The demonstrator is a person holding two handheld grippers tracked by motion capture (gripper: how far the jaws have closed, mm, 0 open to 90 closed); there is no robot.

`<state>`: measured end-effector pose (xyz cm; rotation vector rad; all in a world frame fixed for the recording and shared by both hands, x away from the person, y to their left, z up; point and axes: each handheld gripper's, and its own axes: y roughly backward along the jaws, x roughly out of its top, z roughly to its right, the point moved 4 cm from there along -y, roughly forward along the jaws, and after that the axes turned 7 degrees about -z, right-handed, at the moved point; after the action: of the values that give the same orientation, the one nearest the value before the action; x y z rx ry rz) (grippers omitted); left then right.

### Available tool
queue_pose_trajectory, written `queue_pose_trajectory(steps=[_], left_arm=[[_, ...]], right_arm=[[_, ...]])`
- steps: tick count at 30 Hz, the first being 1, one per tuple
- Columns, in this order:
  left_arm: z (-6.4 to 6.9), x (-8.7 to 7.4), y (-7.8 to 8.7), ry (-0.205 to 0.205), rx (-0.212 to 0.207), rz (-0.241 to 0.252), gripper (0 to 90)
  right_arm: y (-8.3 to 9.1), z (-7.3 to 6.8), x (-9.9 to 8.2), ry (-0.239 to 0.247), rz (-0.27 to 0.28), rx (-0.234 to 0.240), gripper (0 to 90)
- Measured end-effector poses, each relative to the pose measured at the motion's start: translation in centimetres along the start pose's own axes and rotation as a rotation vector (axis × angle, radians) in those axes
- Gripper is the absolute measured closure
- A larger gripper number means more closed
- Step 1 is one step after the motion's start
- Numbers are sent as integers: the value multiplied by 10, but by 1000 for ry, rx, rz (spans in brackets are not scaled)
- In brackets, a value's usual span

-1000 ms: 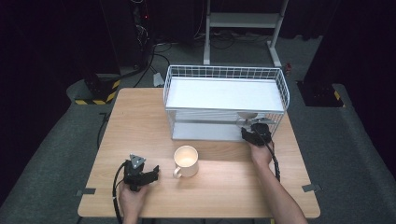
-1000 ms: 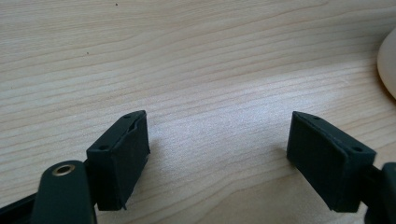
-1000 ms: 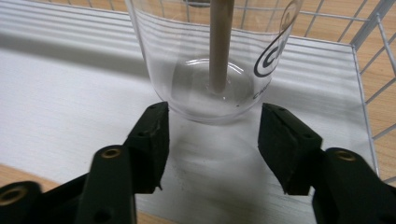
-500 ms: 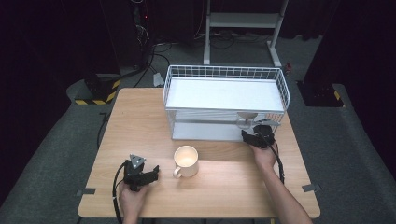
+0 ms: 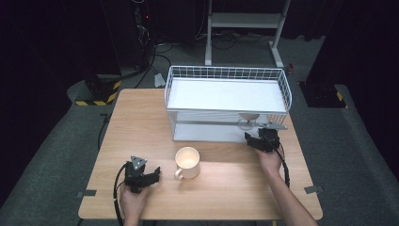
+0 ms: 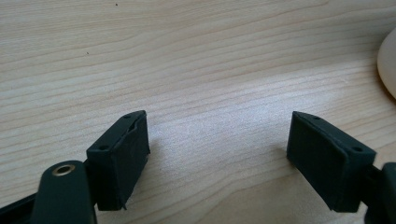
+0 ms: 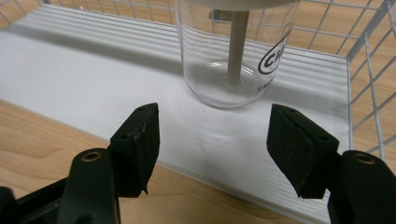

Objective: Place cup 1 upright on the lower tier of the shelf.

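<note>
The clear glass jar [image 7: 236, 51] stands on the lower shelf of the white wire rack [image 5: 227, 94], at its right end. The right gripper [image 7: 212, 140] sits just in front of the jar, jaws having just been opening, nothing between them. Left of the rack's front, beyond the cream mug [image 5: 187, 162], the left gripper [image 6: 219, 158] rests with jaws apart, empty.

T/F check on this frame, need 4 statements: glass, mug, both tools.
1. The clear glass stands on the rack's lower shelf. True.
2. The right tool grips the glass. False: its jaws have just been opening, with nothing between them and the glass standing beyond.
3. The left tool holds the mug. False: it is open over bare table.
4. The mug stands on the table between the two hands. True.
</note>
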<state>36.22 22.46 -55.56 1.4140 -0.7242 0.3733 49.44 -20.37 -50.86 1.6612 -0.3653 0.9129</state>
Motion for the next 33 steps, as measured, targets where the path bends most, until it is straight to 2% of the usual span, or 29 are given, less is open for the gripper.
queue_pose_trajectory(steps=[6, 17, 33], left_arm=[[0, 0, 0, -5, 0, -3, 211], [0, 0, 0, -5, 0, -3, 212], [0, 0, 0, -1, 1, 1, 212]], right_arm=[[9, 0, -2, -14, 19, 24, 343], [21, -2, -7, 10, 33, 58, 331], [37, -4, -22, 11, 46, 87, 326]])
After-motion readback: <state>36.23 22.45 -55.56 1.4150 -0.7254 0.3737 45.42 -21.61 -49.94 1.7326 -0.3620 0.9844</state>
